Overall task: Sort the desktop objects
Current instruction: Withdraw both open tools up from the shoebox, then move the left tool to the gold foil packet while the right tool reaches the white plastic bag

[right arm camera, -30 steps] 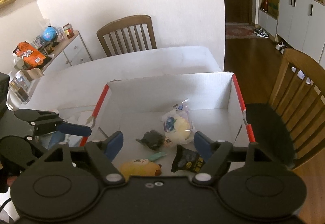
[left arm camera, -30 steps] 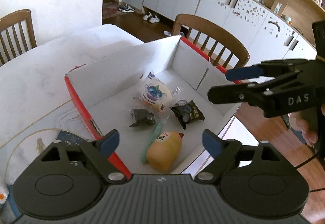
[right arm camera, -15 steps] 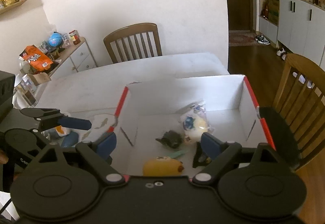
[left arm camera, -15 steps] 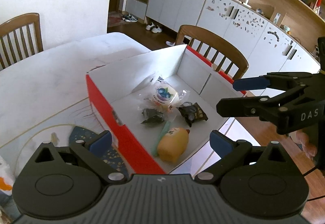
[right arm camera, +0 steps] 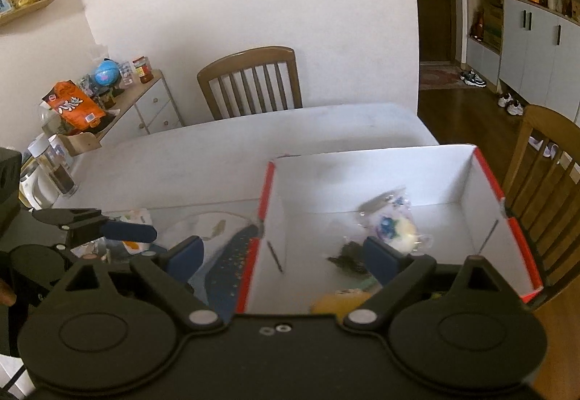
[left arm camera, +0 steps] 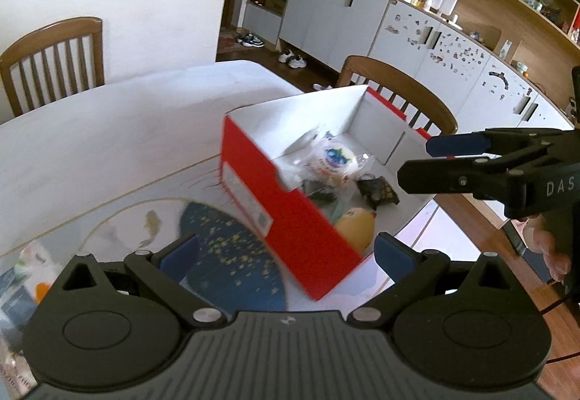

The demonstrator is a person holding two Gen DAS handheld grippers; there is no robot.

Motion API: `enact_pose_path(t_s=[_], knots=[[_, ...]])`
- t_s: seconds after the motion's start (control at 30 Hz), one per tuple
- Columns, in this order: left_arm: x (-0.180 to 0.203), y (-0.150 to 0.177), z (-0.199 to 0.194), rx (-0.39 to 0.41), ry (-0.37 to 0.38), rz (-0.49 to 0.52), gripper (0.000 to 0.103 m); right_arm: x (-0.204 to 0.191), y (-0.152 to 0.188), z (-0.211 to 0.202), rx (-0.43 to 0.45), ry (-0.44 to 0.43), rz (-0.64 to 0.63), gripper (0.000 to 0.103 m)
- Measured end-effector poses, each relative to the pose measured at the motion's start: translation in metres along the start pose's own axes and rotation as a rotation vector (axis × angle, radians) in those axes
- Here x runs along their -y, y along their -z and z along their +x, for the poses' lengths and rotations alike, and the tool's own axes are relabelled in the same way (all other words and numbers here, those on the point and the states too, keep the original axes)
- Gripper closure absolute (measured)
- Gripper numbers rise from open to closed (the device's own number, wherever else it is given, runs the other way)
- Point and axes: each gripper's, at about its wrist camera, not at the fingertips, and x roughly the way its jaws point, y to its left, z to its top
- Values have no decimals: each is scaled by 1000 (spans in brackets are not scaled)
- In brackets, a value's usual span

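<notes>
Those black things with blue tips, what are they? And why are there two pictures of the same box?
They are grabbers, a bit like big tongs. A person holds one in each hand, and each has a little camera looking out along its two fingers. So one picture comes from the left gripper and the other from the right gripper. Each camera also sees the other grabber off to the side. Both are open and hold nothing. On the white table stands a red box, white inside. In it lie a wrapped round bun, a yellow squishy toy and two small dark packets. Beside the box lies a dark blue mat with gold specks.
</notes>
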Motion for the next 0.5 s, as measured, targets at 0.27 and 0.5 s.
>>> enact_pose_path(t_s=[0.27, 0.5], knots=[[-32, 22, -25, 3, -45, -9, 0, -43, 0, 17, -15, -16, -46, 8], [-59, 39, -46, 12, -84, -21, 0, -76, 1, 33, -28, -43, -64, 8]])
